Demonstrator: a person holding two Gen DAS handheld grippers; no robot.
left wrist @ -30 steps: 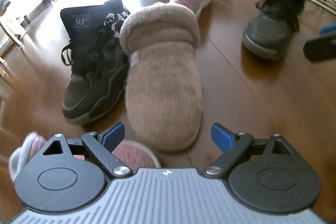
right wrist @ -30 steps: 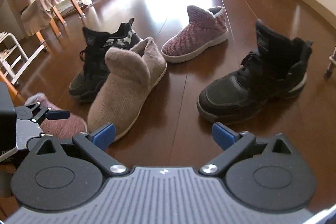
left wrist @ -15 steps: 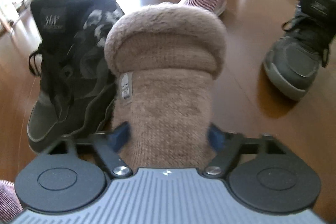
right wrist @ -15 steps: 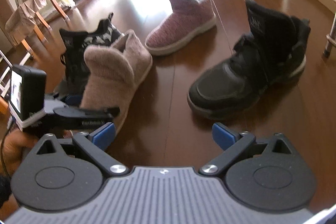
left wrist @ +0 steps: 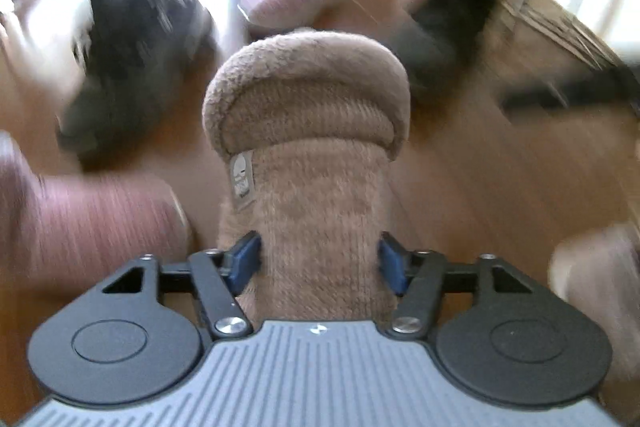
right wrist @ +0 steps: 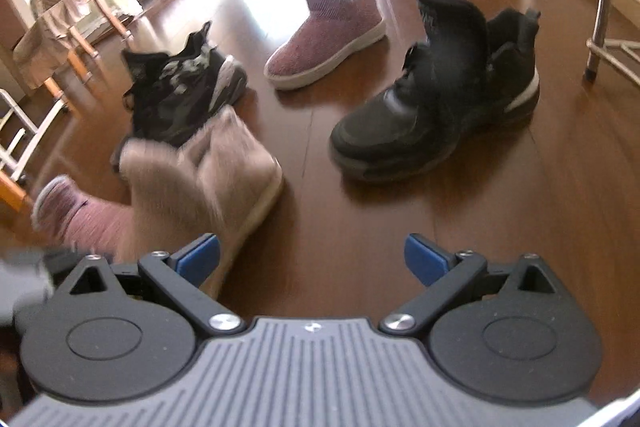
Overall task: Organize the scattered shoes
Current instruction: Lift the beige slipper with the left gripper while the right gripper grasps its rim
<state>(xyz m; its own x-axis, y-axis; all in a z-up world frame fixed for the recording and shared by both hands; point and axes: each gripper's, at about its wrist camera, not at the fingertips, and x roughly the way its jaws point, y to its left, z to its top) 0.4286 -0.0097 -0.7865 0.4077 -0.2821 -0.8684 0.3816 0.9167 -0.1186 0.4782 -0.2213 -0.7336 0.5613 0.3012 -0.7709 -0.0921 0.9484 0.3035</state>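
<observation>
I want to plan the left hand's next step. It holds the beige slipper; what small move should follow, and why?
Probably carry the beige slipper to the right, toward the pale shoe at the frame's edge, which may be its pair. The left gripper pinches its toe end, though the jaws have just been opening slightly, so move gently. The right gripper is open, holding nothing.

Both wrist cameras angled down, close over the floor point(right wrist: 360, 219) — shared: tan slipper point(left wrist: 316, 187), other shoes

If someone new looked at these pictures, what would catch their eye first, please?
The tan knit slipper boot fills the left wrist view, clamped at its toe by the left gripper. In the right wrist view, a black high-top sneaker stands on the wooden floor beyond the open right gripper.
</observation>
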